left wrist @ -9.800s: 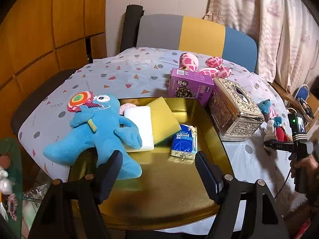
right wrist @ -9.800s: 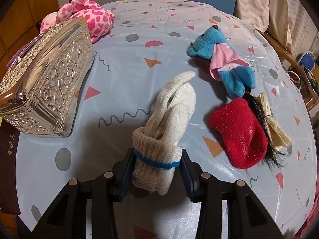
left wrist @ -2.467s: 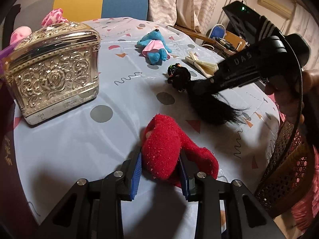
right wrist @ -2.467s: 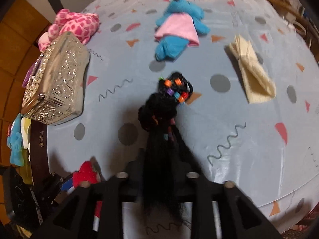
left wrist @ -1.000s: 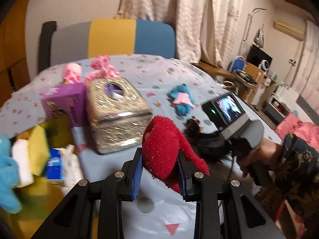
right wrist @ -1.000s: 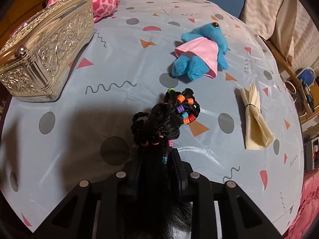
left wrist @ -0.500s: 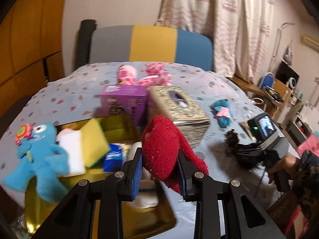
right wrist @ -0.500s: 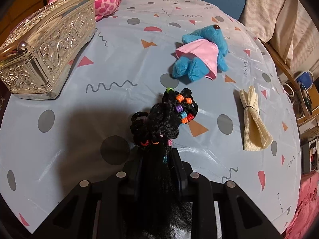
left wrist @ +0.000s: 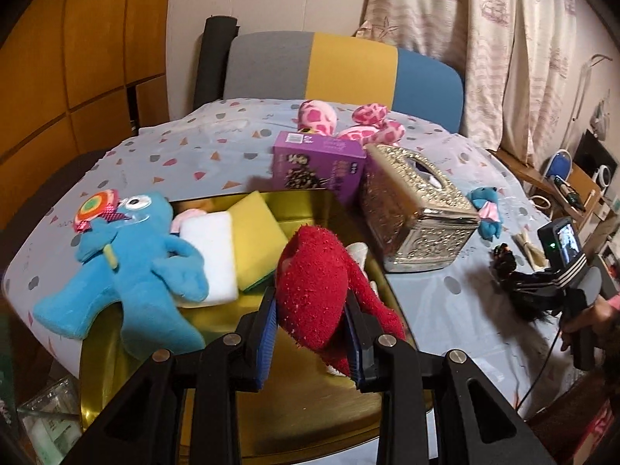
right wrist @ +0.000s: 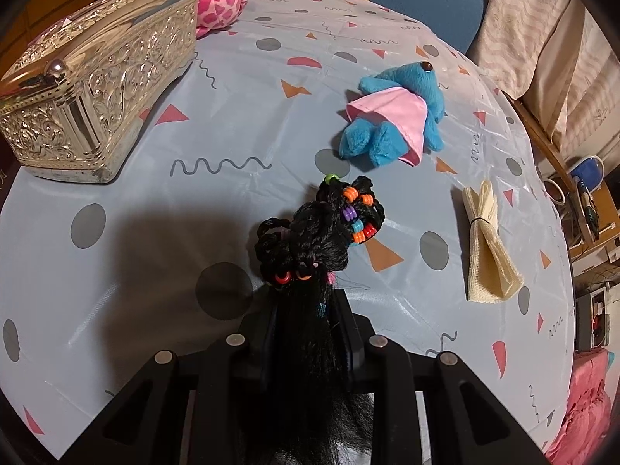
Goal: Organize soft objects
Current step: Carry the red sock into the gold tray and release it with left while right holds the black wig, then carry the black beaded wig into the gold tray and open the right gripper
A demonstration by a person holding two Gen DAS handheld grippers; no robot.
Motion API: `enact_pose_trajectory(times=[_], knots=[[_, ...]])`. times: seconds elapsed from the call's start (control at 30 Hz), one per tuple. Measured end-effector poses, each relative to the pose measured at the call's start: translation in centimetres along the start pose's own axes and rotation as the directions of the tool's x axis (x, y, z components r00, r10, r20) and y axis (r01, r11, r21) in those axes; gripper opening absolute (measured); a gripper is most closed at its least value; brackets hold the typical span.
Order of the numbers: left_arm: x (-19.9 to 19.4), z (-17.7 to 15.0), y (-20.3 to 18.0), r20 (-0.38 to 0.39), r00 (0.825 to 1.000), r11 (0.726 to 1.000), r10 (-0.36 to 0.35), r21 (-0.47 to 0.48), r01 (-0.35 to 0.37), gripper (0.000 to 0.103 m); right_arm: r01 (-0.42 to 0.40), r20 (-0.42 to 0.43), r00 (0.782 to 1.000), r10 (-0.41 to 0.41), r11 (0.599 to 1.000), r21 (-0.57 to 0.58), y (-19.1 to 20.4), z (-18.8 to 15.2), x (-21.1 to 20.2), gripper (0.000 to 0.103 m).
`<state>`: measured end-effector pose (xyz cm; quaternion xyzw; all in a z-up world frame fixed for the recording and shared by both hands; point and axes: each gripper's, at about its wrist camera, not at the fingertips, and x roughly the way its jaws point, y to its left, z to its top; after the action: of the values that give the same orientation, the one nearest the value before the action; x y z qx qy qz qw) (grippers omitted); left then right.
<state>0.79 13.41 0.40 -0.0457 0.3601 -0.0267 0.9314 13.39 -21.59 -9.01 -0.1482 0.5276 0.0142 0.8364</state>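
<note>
Red sock [left wrist: 323, 290] is pinched between the fingers of the left gripper [left wrist: 312, 319] above the gold tray [left wrist: 302, 418], its long axis running from 11 o'clock down to 4 o'clock. On the tray, a blue plush [left wrist: 124, 267] is seen at 9 o'clock. A black beaded hairpiece [right wrist: 317, 240] is clamped by the fingers of the right gripper [right wrist: 308, 323] over the worktop [right wrist: 232, 124], its beaded end pointing to 1 o'clock.

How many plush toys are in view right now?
3: big blue plush draped over the gold tray's left edge, pink spotted plush behind the purple box, small blue plush on the tablecloth. Others may be hidden.
</note>
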Motion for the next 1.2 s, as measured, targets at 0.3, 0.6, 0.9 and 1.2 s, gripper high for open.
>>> enact_pose_trajectory(times=[0.3, 0.6, 0.9, 1.2], knots=[[1.0, -1.0, 0.9, -0.04, 0.998, 0.999, 0.038, 0.009, -0.037, 0.032, 0.019, 0.007, 1.0, -0.019, 0.999, -0.027, 0.3, 0.0, -0.1, 0.026], [2.6, -2.1, 1.5, -0.093, 0.994, 0.998, 0.064, -0.001, -0.065, 0.036, 0.02, 0.006, 1.0, -0.02, 0.999, -0.028, 0.3, 0.0, -0.1, 0.026], [2.5, -2.2, 2.0, -0.09, 0.993, 0.997, 0.073, -0.026, -0.076, 0.052, 0.021, 0.007, 1.0, -0.02, 0.999, -0.03, 0.2, 0.0, -0.1, 0.026], [1.3, -1.4, 2.1, -0.045, 0.994, 0.994, 0.104, -0.031, -0.106, 0.062, 0.026, 0.006, 1.0, -0.025, 0.999, -0.039, 0.3, -0.1, -0.2, 0.026]])
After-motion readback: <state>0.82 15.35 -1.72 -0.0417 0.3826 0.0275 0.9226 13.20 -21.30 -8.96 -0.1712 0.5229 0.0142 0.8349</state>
